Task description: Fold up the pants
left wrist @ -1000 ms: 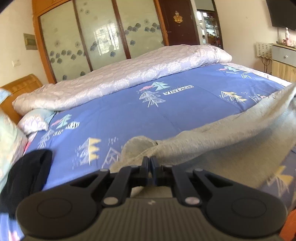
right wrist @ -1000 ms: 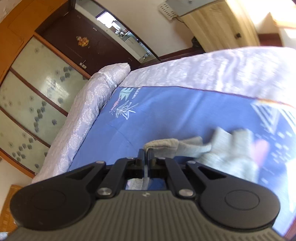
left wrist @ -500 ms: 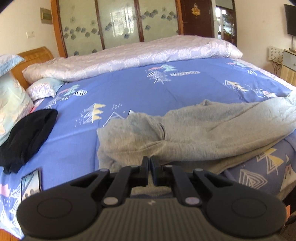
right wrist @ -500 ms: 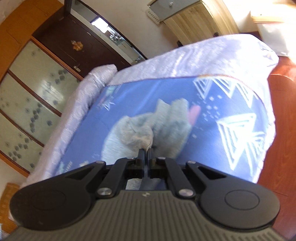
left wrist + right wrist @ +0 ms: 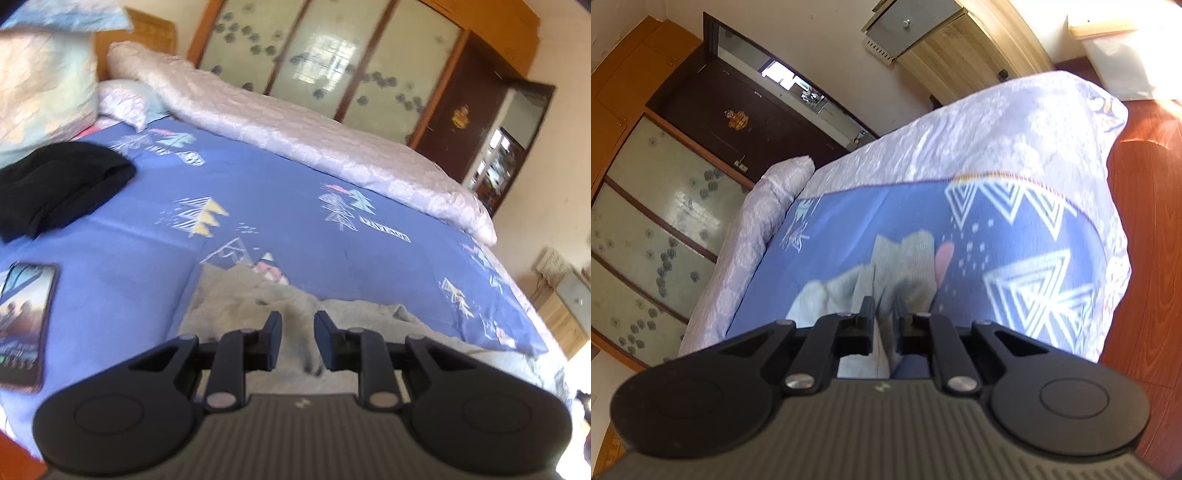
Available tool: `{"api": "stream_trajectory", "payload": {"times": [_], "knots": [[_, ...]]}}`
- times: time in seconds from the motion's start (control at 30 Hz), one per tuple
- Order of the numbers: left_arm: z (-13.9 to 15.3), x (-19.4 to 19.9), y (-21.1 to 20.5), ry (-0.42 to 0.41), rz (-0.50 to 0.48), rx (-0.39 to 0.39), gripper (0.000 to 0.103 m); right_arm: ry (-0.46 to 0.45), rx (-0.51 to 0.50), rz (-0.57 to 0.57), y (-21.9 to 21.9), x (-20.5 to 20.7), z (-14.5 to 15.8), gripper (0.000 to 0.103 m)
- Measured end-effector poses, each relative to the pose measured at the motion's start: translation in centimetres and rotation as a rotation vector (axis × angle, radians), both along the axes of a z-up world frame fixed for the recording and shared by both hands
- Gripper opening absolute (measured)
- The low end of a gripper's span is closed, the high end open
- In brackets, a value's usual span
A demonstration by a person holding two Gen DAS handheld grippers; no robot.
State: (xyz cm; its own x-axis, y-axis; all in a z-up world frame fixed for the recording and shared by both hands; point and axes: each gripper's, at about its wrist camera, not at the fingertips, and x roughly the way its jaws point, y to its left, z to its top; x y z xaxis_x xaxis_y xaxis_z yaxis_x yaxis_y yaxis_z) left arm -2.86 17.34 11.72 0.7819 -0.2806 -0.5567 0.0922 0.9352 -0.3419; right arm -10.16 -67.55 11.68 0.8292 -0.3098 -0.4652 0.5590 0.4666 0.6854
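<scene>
**Both tongs letting go of the grey pants**

Left wrist view: the pants (image 5: 258, 306) lie rumpled at lower centre of the frame on the blue sheet (image 5: 295, 192); the left gripper (image 5: 297, 334) hangs just over them, its jaws opening, a clear gap between the pads and cloth only beneath them, not pinched; a black garment (image 5: 59, 184) sits at left, a phone (image 5: 24, 321) at lower left, the quilt (image 5: 295, 136) rolled along the upper part.

Right wrist view: one end of the pants (image 5: 886, 269) shows at centre, ribbed edge uppermost, near the bed's corner; the right gripper (image 5: 884, 319) has its jaws opening too; cloth runs through the gap, but the pads do not seem to press it.

Handling, as a judgement: soft, light, limp knit that will sag and bunch; it should not slip from the pads; best taken at the ribbed ends or the waistband corners, one per gripper, and kept taut while lifting.
</scene>
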Motion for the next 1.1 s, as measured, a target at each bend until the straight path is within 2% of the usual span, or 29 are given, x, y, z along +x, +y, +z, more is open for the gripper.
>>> {"api": "stream_trajectory", "payload": {"times": [0.1,0.17,0.3,0.33,0.37,0.4,0.43,0.53,0.63,0.7,0.73,0.77,0.87,0.9,1.03,1.1], "knots": [[-0.5,1.4,-3.1,0.021,-0.04,0.055,0.022,0.007,-0.012,0.029,-1.3,1.8,0.2,0.019],[-1.5,2.3,-5.3,0.052,-0.053,0.094,0.025,0.048,-0.03,0.048,-1.7,3.5,-0.1,0.036],[-4.4,4.0,-8.5,0.169,-0.036,0.182,0.028,0.132,-0.083,0.12,-1.3,6.2,-1.1,0.036],[-5.1,4.2,-9.0,0.203,-0.025,0.211,0.029,0.158,-0.094,0.141,-1.2,6.8,-1.5,0.034],[-6.0,4.4,-9.5,0.245,-0.011,0.246,0.029,0.187,-0.101,0.159,-1.0,7.3,-1.8,0.02],[-6.7,4.6,-9.8,0.281,-0.003,0.272,0.029,0.196,-0.107,0.173,-0.9,7.6,-1.9,0.01],[-7.3,4.7,-10.1,0.298,-0.001,0.291,0.029,0.185,-0.119,0.174,-0.8,7.4,-1.7,0.01],[-7.1,4.3,-10.7,0.288,0.0,0.331,0.032,0.087,-0.183,0.136,-0.5,5.9,0.0,0.009],[-6.9,4.4,-11.0,0.298,-0.001,0.339,0.036,-0.099,-0.211,0.087,-1.1,2.9,1.8,0.009],[-6.9,4.7,-11.4,0.3,0.0,0.344,0.039,-0.169,-0.208,0.002,-1.4,0.9,1.8,0.008],[-6.9,4.7,-11.6,0.3,0.0,0.35,0.041,-0.164,-0.185,-0.026,-1.9,0.2,1.2,0.008],[-7.0,4.9,-11.8,0.299,-0.003,0.358,0.043,-0.116,-0.15,-0.047,-2.5,0.0,0.2,0.008],[-7.2,5.2,-12.7,0.294,-0.018,0.401,0.046,0.108,-0.092,-0.08,-3.4,0.4,-3.0,0.012],[-7.2,5.2,-12.8,0.293,-0.02,0.409,0.047,0.147,-0.094,-0.093,-3.4,0.1,-3.6,0.011],[-7.3,5.2,-12.8,0.295,-0.027,0.408,0.049,0.038,-0.099,-0.106,-3.1,-1.0,-2.6,0.012],[-7.3,5.3,-13.0,0.297,-0.032,0.414,0.05,0.039,-0.154,-0.063,-3.0,0.6,-0.8,0.015]]}}
